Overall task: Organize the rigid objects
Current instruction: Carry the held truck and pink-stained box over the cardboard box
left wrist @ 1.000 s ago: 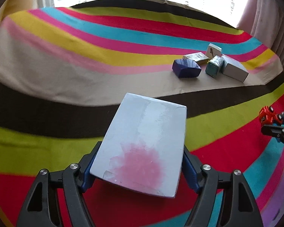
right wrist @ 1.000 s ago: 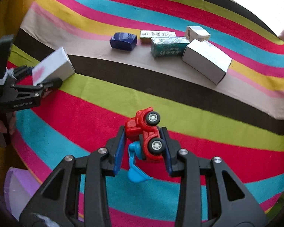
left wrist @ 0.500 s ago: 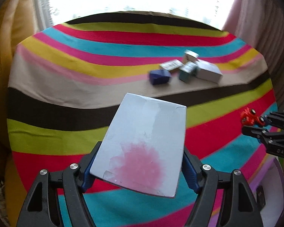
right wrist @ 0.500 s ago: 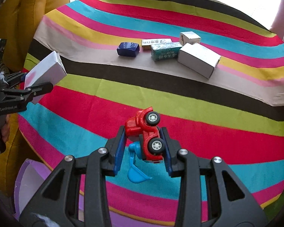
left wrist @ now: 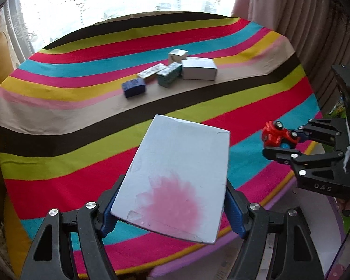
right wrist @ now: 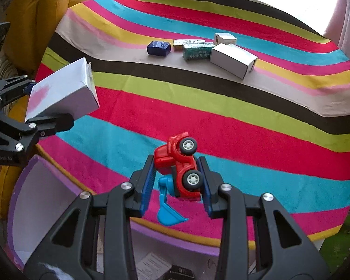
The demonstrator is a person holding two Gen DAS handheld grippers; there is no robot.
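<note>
left gripper [left wrist: 172,212] pinching white box [left wrist: 175,177] | right gripper [right wrist: 177,186] pinching red toy digger [right wrist: 179,163] | purple bin [right wrist: 35,200], probably the drop target, lies below both, nearer left

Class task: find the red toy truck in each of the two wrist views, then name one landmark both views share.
Left wrist view: red toy truck at the right edge, clamped in the right gripper.
Right wrist view: truck at lower centre, between the near jaws.
Shared landmark: dark blue box on the beige stripe.
</note>
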